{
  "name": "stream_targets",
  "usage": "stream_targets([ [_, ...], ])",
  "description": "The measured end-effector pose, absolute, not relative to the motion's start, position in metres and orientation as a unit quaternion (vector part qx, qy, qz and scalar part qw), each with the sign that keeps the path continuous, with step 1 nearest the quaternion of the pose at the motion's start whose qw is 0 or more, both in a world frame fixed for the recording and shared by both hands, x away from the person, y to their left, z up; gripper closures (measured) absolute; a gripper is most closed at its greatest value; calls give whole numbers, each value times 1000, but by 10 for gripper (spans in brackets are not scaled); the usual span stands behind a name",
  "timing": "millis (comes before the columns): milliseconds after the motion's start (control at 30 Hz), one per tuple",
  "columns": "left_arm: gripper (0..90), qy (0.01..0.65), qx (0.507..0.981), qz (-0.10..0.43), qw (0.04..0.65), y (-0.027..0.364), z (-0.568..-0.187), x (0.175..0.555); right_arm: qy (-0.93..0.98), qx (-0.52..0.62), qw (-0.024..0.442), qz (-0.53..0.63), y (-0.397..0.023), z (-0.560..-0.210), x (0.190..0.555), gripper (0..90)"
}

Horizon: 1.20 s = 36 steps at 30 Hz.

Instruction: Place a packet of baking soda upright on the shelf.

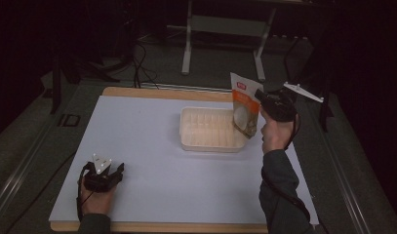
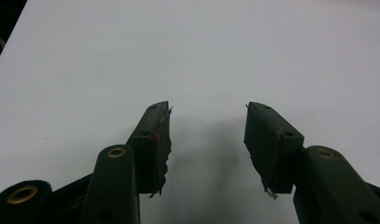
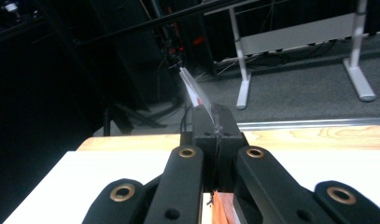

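High view: your right gripper (image 1: 262,99) fingers clench the orange pouch's (image 1: 245,108) edge above the white tray (image 1: 207,130); it looks light and floppy, so grip near the stiff seam; left gripper (image 1: 114,170) is released on the worktop (image 1: 147,161).

— Where's the tray (image 1: 208,145)?
— On the table (image 1: 152,122), right of centre, toward the far edge.
— And the pouch (image 1: 245,105)?
— Over the tray's right end, the right gripper (image 1: 262,97) beside it. The left gripper (image 1: 113,170) sits at the near-left corner.
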<state>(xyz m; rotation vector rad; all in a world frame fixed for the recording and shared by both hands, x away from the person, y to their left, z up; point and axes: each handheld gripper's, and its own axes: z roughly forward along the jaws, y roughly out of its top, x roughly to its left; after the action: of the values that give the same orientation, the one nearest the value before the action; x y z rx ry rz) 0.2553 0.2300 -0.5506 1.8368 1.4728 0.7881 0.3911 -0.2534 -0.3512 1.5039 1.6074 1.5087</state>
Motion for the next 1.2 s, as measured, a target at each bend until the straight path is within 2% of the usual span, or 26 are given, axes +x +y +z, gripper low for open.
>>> stream_targets([
  [367,503,561,701,299,324,230,-551,255,564,554,245,561,-245,-359,399,900],
  [867,502,561,701,299,324,230,-551,255,562,550,292,545,-242,-353,395,900],
  [1200,502,561,701,299,324,231,-550,255,556,553,270,559,-238,-368,405,900],
])
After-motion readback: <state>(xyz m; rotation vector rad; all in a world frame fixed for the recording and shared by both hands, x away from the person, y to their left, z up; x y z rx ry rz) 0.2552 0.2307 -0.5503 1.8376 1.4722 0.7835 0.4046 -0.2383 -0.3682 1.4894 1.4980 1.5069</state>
